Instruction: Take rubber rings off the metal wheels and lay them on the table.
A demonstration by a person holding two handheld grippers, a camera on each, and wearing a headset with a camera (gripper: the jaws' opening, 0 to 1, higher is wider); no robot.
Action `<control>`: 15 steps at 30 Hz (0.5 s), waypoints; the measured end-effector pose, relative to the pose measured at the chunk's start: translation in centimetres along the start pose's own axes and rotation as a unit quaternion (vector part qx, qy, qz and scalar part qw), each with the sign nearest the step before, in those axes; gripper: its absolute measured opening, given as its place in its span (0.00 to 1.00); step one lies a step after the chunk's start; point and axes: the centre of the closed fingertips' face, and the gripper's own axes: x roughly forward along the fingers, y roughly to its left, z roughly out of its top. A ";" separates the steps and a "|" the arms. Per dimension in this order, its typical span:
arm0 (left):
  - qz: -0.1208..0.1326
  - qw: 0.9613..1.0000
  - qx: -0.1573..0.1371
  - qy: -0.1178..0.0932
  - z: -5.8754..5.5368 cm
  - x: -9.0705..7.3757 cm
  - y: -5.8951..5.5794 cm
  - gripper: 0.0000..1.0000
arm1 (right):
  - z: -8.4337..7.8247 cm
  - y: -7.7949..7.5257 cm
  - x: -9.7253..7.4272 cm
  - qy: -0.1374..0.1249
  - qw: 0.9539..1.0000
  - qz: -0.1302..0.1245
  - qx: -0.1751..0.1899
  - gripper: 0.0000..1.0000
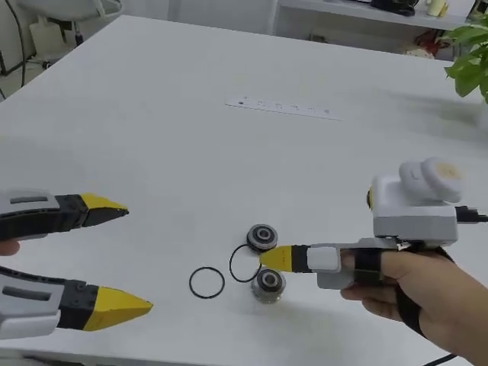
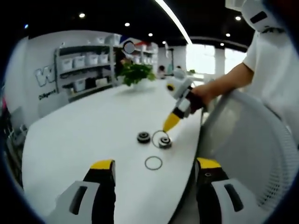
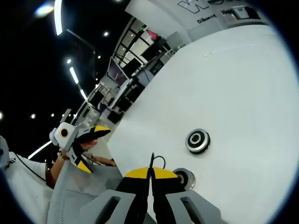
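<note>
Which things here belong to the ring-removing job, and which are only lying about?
Job: far wheel, near wheel, loose ring, pinched ring, right claw, left claw, table.
Lying about: pale strip, plant.

We are seeing bright, even overhead light on the matte white tabletop (image 1: 229, 145) in the head view, and no glare is forming on it. Shadows are falling short and soft, with a faint grey smudge under the small silver metal wheel (image 1: 268, 282). The green leafy plant (image 1: 471, 57) at the corner is blurring out of focus. The thin black rubber ring (image 1: 232, 267) pinched in the yellow-tipped right gripper (image 1: 263, 259) is reading crisp. In the left gripper view the long white ceiling strip light (image 2: 171, 19) is blowing out against a dark ceiling, and the bright window wall (image 2: 205, 58) is washing pale. Both gripper views are bending straight lines near their edges.
</note>
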 end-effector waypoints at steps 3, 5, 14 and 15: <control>0.007 1.000 -0.008 -0.004 -0.2 -0.1 -0.1 0.78 | -0.1 0.2 0.2 0.002 1.000 0.005 -0.005 0.00; 0.011 1.000 -0.014 -0.008 -0.3 -0.1 -0.1 0.82 | -0.1 0.3 0.2 0.002 1.000 0.007 -0.007 0.00; 0.019 0.999 -0.030 -0.024 -0.1 0.0 -0.2 0.90 | 0.0 0.9 0.6 0.000 1.000 0.014 -0.024 0.00; 0.015 0.999 -0.034 -0.024 -0.2 0.0 -0.3 0.91 | -0.1 1.0 0.7 0.001 1.000 0.017 -0.023 0.00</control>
